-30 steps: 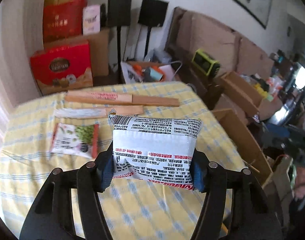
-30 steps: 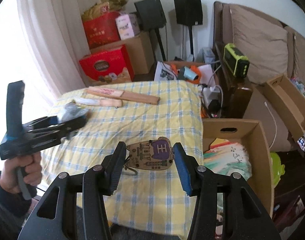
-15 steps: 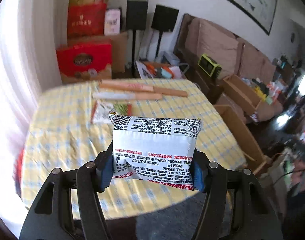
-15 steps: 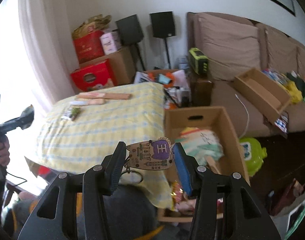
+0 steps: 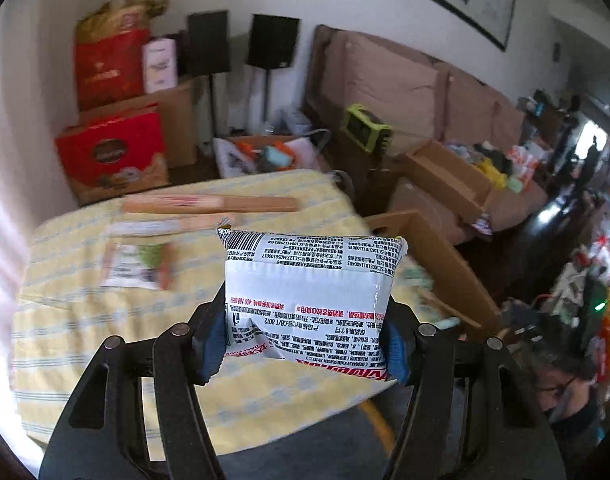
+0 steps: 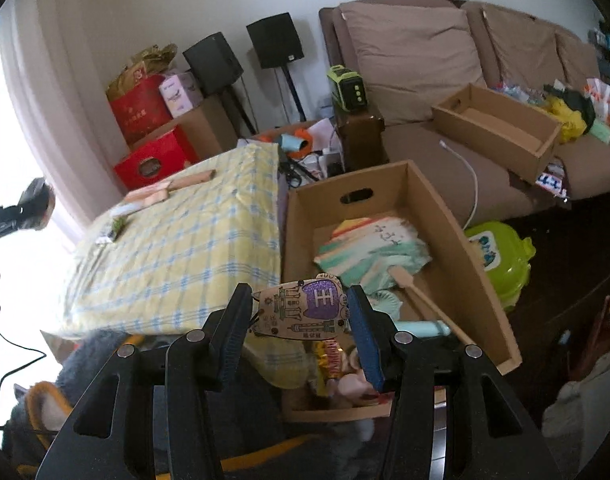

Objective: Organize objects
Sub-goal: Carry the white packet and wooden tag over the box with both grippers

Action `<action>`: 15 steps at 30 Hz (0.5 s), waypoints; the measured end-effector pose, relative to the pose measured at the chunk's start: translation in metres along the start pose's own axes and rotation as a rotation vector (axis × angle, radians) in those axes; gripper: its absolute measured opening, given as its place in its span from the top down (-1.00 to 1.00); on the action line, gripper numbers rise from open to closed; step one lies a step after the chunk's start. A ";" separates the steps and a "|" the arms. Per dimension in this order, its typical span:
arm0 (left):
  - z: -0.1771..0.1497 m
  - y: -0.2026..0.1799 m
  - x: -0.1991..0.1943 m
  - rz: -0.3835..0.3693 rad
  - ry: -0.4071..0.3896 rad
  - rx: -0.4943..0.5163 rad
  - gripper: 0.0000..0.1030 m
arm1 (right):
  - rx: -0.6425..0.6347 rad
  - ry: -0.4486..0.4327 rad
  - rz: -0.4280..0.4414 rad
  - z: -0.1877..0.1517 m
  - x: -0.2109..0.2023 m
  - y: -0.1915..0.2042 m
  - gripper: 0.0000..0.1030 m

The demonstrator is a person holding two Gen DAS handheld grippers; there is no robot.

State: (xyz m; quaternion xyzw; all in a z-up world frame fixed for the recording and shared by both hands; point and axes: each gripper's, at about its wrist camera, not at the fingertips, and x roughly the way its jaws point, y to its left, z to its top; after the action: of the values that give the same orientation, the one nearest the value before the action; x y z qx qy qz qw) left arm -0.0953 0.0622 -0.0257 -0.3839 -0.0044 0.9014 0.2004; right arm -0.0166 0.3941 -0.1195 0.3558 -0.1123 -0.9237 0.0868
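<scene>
My left gripper (image 5: 307, 332) is shut on a white snack packet (image 5: 311, 292) with black and red print, held in the air above the near edge of the yellow checked table (image 5: 105, 328). My right gripper (image 6: 301, 320) is shut on a flat wooden tag (image 6: 305, 308) with a purple patch. It hangs over the near end of an open cardboard box (image 6: 453, 240) beside the table (image 6: 177, 248). The box holds a striped paper fan (image 6: 373, 248) with a wooden handle. The left gripper (image 6: 21, 212) shows at the far left edge of the right wrist view.
On the table lie a green snack packet (image 5: 139, 266) and long flat wooden pieces (image 5: 209, 204). A brown sofa (image 6: 445, 80) carries a second cardboard box (image 6: 497, 128). Red gift boxes (image 6: 153, 156), speakers (image 6: 275, 40) and a green plastic container (image 6: 501, 256) stand around.
The right gripper swung right and down, from over the table to over the open box, still holding the tag. The left gripper drew back from the table, then shifted right, with the packet.
</scene>
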 end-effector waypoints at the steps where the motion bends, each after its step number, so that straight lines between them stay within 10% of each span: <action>1: -0.001 -0.009 0.004 -0.015 0.002 0.008 -0.17 | -0.007 0.004 -0.017 -0.002 0.001 -0.001 0.04; 15: 0.013 -0.095 0.055 -0.044 0.066 0.119 -0.17 | 0.128 0.041 -0.115 -0.029 0.008 -0.068 0.04</action>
State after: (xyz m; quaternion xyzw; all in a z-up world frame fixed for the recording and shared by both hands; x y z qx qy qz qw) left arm -0.1042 0.1708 -0.0391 -0.4008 0.0476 0.8822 0.2426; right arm -0.0083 0.4532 -0.1635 0.3852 -0.1487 -0.9107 0.0129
